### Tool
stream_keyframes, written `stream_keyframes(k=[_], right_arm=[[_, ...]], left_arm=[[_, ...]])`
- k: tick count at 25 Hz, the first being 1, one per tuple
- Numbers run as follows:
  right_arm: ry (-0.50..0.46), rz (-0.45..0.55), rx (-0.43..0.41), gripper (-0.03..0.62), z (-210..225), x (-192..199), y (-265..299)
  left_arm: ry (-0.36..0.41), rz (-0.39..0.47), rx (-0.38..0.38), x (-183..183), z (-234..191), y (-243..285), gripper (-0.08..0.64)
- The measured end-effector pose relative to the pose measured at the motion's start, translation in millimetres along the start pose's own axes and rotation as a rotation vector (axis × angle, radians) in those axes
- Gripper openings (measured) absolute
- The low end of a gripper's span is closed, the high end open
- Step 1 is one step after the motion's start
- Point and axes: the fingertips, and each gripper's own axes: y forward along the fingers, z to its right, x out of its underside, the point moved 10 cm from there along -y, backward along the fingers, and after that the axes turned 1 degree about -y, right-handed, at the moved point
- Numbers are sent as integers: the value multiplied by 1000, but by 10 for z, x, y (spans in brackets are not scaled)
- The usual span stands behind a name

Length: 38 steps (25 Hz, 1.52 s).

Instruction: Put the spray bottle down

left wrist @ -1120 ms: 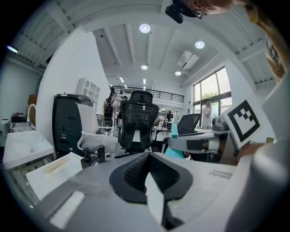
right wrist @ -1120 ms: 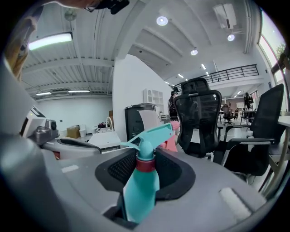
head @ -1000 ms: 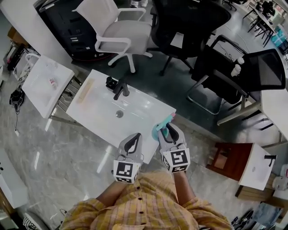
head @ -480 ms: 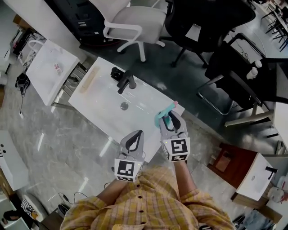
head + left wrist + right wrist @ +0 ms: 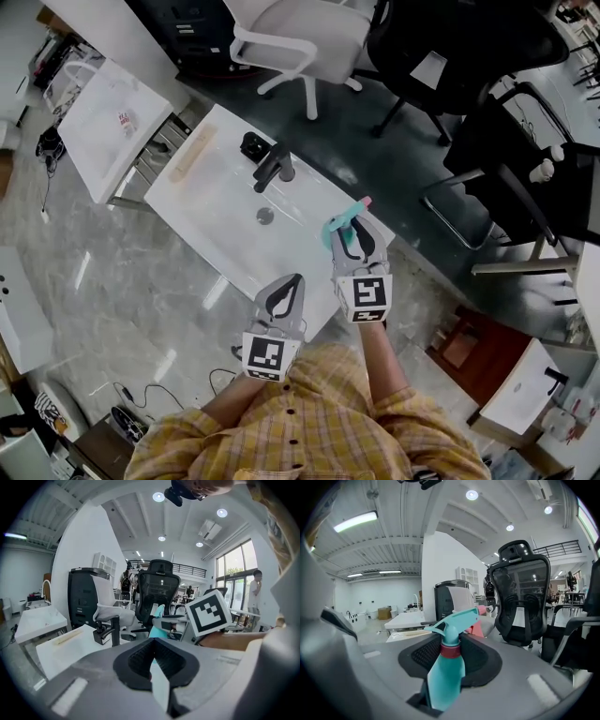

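Note:
The spray bottle (image 5: pixel 340 231) is teal with a red collar and a pink nozzle tip. My right gripper (image 5: pixel 354 238) is shut on its body, holding it upright over the right end of the white sink top (image 5: pixel 208 201). The right gripper view shows the bottle (image 5: pixel 446 667) standing between the jaws, its trigger head pointing right. My left gripper (image 5: pixel 284 292) hangs over the sink top's near edge, to the left of the bottle. Its jaws meet with nothing between them, and the left gripper view shows the same of the gripper (image 5: pixel 157 663).
On the sink top are a black faucet (image 5: pixel 272 169), a drain (image 5: pixel 265 216) and a pale wooden strip (image 5: pixel 192 156). A second white basin (image 5: pixel 111 127) stands to the left. Beyond are a white office chair (image 5: pixel 300 33) and black chairs (image 5: pixel 441 56); a brown stand (image 5: pixel 469 342) is at the right.
My right gripper has carried the bottle farther out over the sink top's right end and lower. My left gripper has sunk a little toward the near edge.

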Motion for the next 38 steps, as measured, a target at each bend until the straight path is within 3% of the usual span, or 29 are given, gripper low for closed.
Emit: stream_keyframes(k=[9, 23, 38], right_arm=[[-20, -2, -19, 137, 43, 110, 459], [-86, -16, -78, 138, 39, 278, 1041], [-177, -34, -84, 154, -24, 399, 1082]], left_arm=[[-34, -14, -33, -5, -139, 62, 0], [-15, -27, -48, -7, -287, 204, 0], [-33, -44, -80, 61, -401, 205, 0]])
